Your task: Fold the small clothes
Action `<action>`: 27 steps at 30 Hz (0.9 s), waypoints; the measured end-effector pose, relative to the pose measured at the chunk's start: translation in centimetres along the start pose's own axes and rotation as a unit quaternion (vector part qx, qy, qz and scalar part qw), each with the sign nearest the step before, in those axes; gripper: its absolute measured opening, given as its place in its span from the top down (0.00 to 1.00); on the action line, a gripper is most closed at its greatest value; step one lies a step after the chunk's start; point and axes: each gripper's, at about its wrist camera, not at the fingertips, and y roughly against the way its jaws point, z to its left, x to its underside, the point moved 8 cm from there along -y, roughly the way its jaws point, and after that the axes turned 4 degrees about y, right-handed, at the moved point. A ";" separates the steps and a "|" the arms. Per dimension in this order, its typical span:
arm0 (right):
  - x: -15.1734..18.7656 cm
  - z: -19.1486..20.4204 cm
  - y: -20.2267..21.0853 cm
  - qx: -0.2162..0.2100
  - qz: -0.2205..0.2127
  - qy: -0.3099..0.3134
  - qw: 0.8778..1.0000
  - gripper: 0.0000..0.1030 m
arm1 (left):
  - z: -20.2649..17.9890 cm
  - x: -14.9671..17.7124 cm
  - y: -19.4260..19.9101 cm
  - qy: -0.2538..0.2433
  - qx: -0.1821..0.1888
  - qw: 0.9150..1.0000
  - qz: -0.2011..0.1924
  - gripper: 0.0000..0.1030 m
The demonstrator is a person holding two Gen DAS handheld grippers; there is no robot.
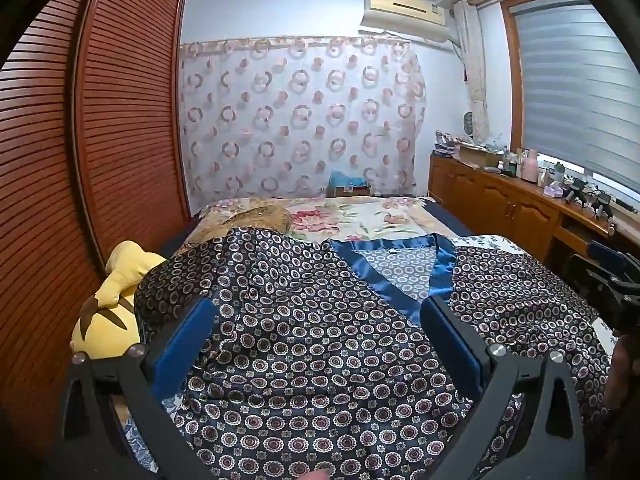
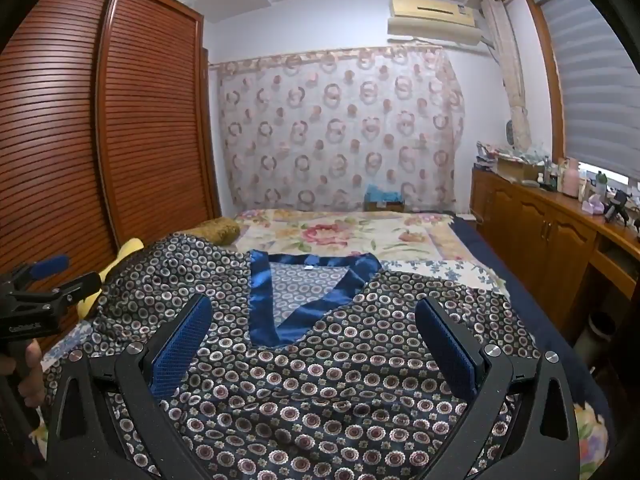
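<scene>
A dark satin top (image 1: 320,340) with a small ring-and-flower print and a blue V-neck trim (image 1: 400,264) lies spread front-up on the bed, neckline at the far end. My left gripper (image 1: 320,312) hovers over its left half, jaws wide apart with only flat cloth below. In the right wrist view the same top (image 2: 320,392) and its blue trim (image 2: 316,300) lie below my right gripper (image 2: 314,312), also open and holding nothing. Each gripper shows at the edge of the other's view: the right gripper (image 1: 612,280) and the left gripper (image 2: 44,288), held by a hand (image 2: 32,376).
A floral bedspread (image 1: 360,216) covers the far bed. A yellow plush toy (image 1: 112,304) and a brown cushion (image 1: 256,216) lie at the left, against a slatted wooden wardrobe (image 1: 120,120). A wooden cabinet (image 2: 552,232) with clutter runs along the right under the window.
</scene>
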 end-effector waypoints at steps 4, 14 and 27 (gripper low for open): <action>0.0 0.0 0.0 0.000 0.000 0.000 1.000 0.00 | -0.1 0.0 -0.1 -0.002 0.001 1.000 0.000 0.00; 0.0 -0.1 0.1 0.001 0.001 -0.001 1.000 0.00 | -0.3 0.1 -0.3 -0.001 -0.001 1.000 0.002 0.00; 0.0 -0.2 0.1 0.001 0.001 -0.001 1.000 0.00 | -0.4 0.2 -0.5 -0.001 0.001 1.000 0.003 0.00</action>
